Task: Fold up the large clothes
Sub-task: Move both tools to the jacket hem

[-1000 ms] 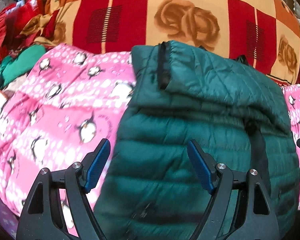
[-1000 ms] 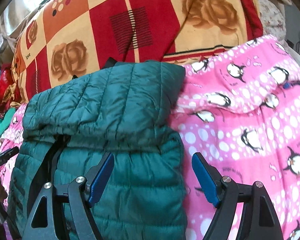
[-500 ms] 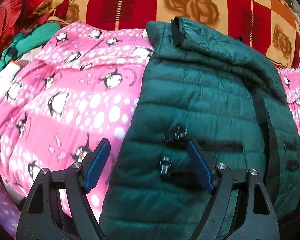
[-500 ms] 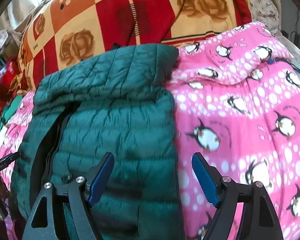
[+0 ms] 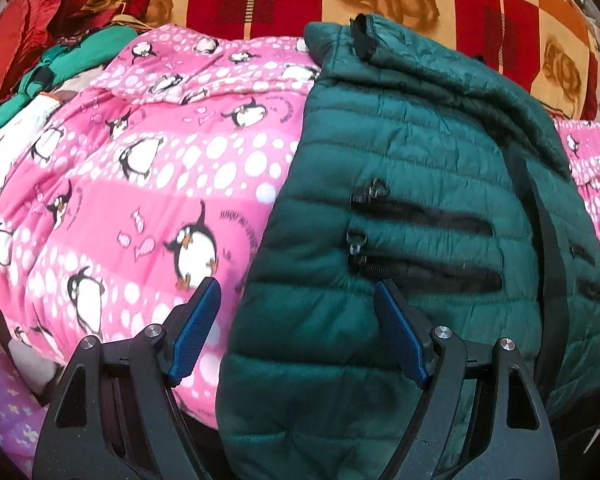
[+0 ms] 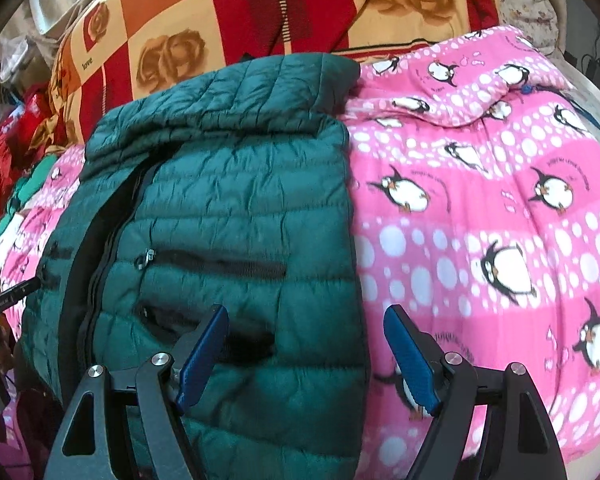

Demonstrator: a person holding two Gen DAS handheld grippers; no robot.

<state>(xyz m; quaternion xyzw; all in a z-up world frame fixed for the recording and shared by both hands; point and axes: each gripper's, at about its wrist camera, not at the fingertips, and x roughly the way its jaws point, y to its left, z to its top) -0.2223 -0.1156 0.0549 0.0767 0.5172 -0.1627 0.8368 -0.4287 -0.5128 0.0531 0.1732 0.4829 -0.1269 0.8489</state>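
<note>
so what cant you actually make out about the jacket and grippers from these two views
- Green jacket hem: cut off by the bottom edge and hidden behind the open left gripper; in the right wrist view behind the open right gripper.
- Sleeves: neither view shows them laid out; probably folded under.
- Small print on the pink penguin blanket: too small to read.
- Black object at the left edge in the right wrist view: cut off, unidentifiable.

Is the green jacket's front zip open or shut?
Open: the green jacket's front panels part along a dark gap; sleeves already folded in.
</note>
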